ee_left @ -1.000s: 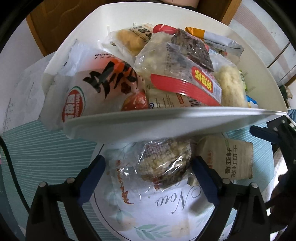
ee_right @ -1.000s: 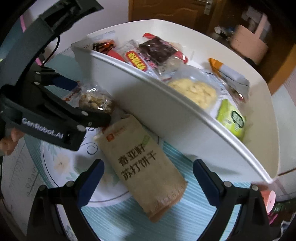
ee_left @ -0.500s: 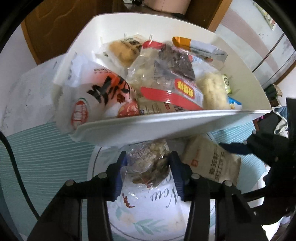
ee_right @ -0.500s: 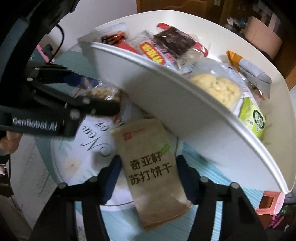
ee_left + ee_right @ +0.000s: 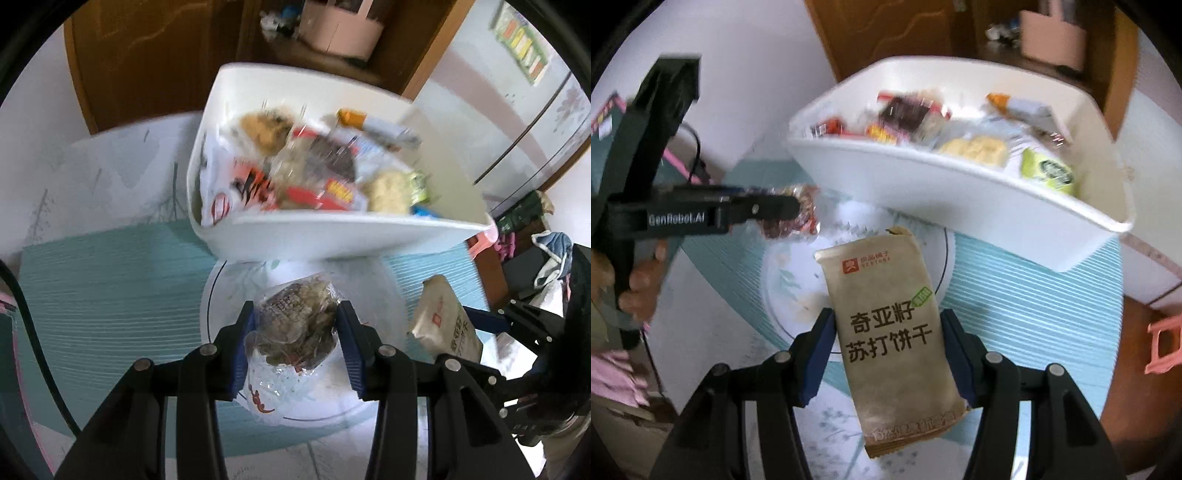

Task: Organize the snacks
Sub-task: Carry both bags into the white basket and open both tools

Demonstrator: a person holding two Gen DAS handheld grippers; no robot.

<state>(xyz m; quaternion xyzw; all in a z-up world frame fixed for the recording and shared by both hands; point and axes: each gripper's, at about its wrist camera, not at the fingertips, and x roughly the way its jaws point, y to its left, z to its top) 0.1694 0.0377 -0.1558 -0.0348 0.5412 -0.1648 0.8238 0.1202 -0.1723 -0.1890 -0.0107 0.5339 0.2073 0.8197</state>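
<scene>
At bottom centre of each view, the left gripper [image 5: 295, 339] clenches a clear snack bag [image 5: 295, 328] and the right gripper [image 5: 886, 350] a brown cracker pack [image 5: 890, 332], seemingly bound for the white bin [image 5: 332, 236].

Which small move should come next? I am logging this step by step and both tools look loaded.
Probably carry both packets forward over the white bin and release. The left tool grips the clear snack bag, the right tool the brown cracker packet, and both hang clear of the plate in front of the bin.
</scene>
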